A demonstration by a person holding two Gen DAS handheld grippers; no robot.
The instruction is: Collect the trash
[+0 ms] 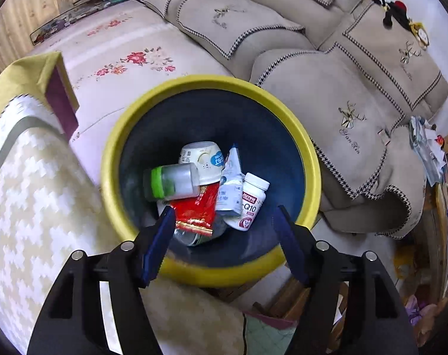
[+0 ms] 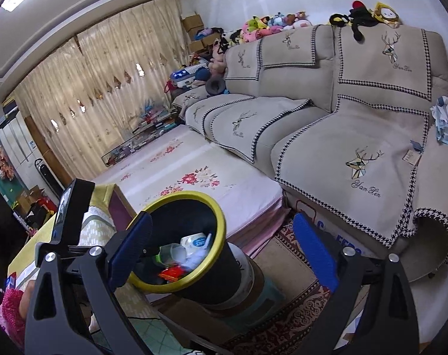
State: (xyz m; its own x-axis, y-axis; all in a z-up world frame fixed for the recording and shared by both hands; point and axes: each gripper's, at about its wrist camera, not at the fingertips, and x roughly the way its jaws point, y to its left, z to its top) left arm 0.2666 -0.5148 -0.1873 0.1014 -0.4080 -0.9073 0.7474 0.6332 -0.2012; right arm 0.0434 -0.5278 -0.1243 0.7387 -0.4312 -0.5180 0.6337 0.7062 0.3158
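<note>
A dark bin with a yellow rim stands below my left gripper, which hangs open over its mouth with nothing between the blue pads. Inside lie a clear jar with a green lid, a white cup, a red packet, a white-blue pouch and a white supplement bottle. In the right wrist view the same bin sits low and left of centre. My right gripper is open and empty, back from the bin and pointing over it.
A beige sofa runs along the right, with crumpled paper and wrappers on its arm. A floral mat lies beyond the bin. A table with a yellow-and-white cloth borders the bin's left. A patterned rug covers the floor.
</note>
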